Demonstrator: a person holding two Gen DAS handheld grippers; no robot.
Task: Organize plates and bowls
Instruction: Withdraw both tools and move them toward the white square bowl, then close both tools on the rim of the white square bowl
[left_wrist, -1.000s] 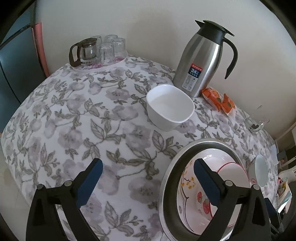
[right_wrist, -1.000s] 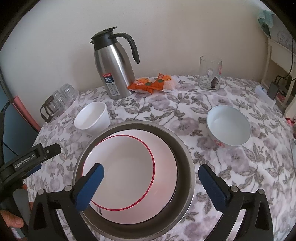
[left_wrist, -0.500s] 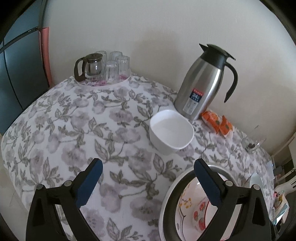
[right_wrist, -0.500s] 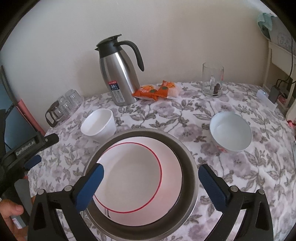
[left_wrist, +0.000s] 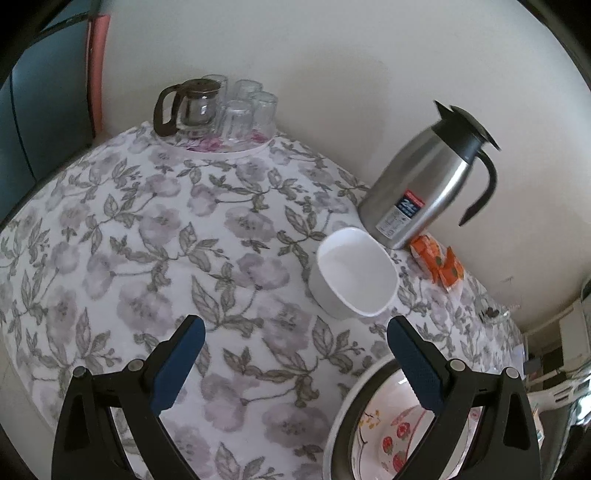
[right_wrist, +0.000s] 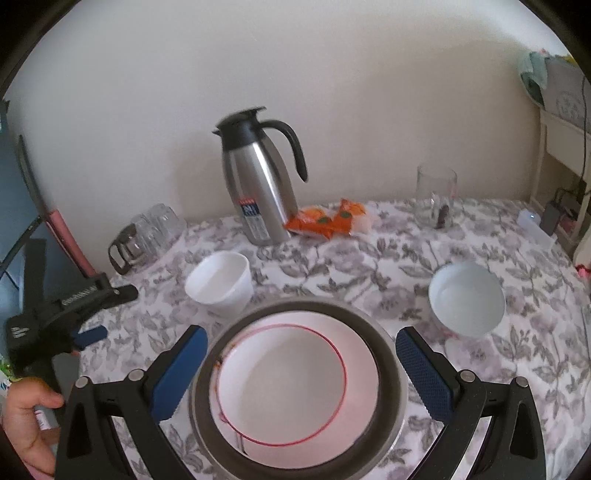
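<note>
A steel basin (right_wrist: 391, 376) stands near the table's front edge with a red-rimmed white plate (right_wrist: 291, 384) lying in it. My right gripper (right_wrist: 301, 363) hangs open above the basin, with nothing between its fingers. The left wrist view catches the basin's rim (left_wrist: 343, 417) at the lower right, with a strawberry-patterned dish (left_wrist: 391, 439) inside. A white square bowl (left_wrist: 354, 273) (right_wrist: 219, 282) sits behind the basin on the left. A round white bowl (right_wrist: 466, 297) sits on the right. My left gripper (left_wrist: 295, 354) is open above bare tablecloth, in front of the square bowl.
A steel thermos jug (right_wrist: 258, 177) (left_wrist: 424, 195) stands at the back by the wall, with orange snack packets (right_wrist: 325, 219) next to it. A glass pot and upturned glasses (left_wrist: 218, 107) sit back left, a glass mug (right_wrist: 436, 197) back right. A hand (right_wrist: 26, 410) holds the left gripper.
Both grippers have drawn back and up from the basin. More of the table and wall shows in both views. Both stay open and hold nothing.
</note>
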